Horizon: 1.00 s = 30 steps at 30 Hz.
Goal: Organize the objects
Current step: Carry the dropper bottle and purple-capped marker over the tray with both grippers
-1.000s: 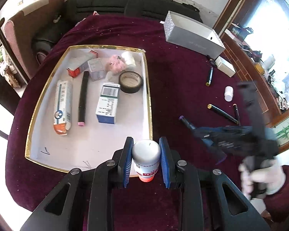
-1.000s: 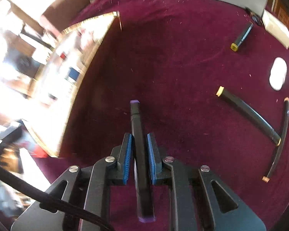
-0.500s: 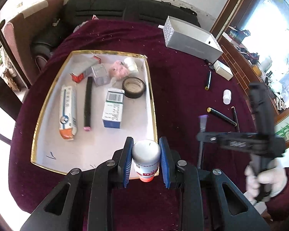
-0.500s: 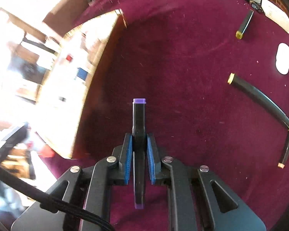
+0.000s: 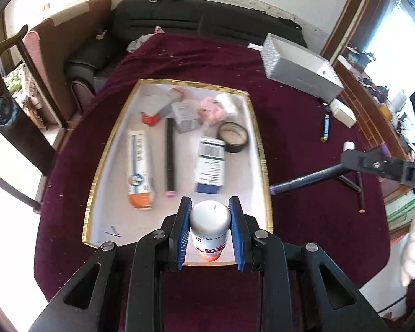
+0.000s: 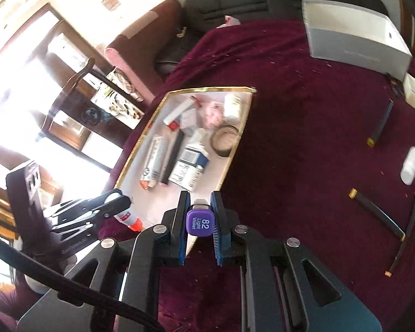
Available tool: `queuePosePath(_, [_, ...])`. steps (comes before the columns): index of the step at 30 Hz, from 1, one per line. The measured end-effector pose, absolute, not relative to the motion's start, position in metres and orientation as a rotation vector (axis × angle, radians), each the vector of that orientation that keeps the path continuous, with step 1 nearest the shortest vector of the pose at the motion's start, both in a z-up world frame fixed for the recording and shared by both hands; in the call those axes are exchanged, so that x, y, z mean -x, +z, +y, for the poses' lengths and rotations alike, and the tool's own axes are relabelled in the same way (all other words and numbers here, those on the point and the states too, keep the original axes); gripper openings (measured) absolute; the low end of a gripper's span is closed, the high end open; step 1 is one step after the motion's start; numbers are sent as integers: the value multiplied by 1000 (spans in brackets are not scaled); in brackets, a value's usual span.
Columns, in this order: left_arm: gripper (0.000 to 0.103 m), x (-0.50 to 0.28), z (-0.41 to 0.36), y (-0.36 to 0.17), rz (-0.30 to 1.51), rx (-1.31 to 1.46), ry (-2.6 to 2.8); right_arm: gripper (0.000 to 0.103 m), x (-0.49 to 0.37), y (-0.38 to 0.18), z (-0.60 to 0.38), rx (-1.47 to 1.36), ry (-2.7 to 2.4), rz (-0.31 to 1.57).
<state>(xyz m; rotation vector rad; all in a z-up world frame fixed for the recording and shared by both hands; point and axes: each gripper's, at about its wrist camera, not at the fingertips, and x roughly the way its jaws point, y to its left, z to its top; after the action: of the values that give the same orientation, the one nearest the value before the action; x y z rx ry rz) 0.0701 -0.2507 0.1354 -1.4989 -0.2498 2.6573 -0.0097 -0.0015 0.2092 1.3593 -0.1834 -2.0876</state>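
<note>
A white bottle (image 5: 209, 227) with an orange-red base sits between the blue pads of my left gripper (image 5: 209, 207), which is shut on it. It hangs over the near edge of a white, gold-rimmed tray (image 5: 262, 152). My right gripper (image 6: 200, 197) is shut on a violet-capped marker (image 6: 202, 222), whose cap faces the camera, above the cloth just right of the tray (image 6: 207, 89). The left wrist view shows that right gripper (image 5: 373, 163) with the marker (image 5: 304, 181) sticking out toward the tray. In the right wrist view, the left gripper (image 6: 110, 202) and its bottle (image 6: 130, 218) show at the tray's near corner.
The tray holds boxes, a black marker (image 5: 170, 155), a tape roll (image 5: 233, 137) and a pink wad. On the maroon cloth to the right lie a grey box (image 6: 354, 38), a small white bottle (image 6: 410, 166), a dark blue marker (image 6: 381, 121) and two black pens (image 6: 376, 213). A chair and sofa stand behind.
My right gripper has lifted the violet marker off the cloth and tipped it so the cap faces the camera. My left gripper with the bottle has drifted left along the tray's near edge.
</note>
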Motion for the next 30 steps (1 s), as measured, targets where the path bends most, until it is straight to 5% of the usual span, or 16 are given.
queuePosePath(30, [23,-20,-345,62,-248,1640,2587,15,65,128,-114,-1610,-1976,-121])
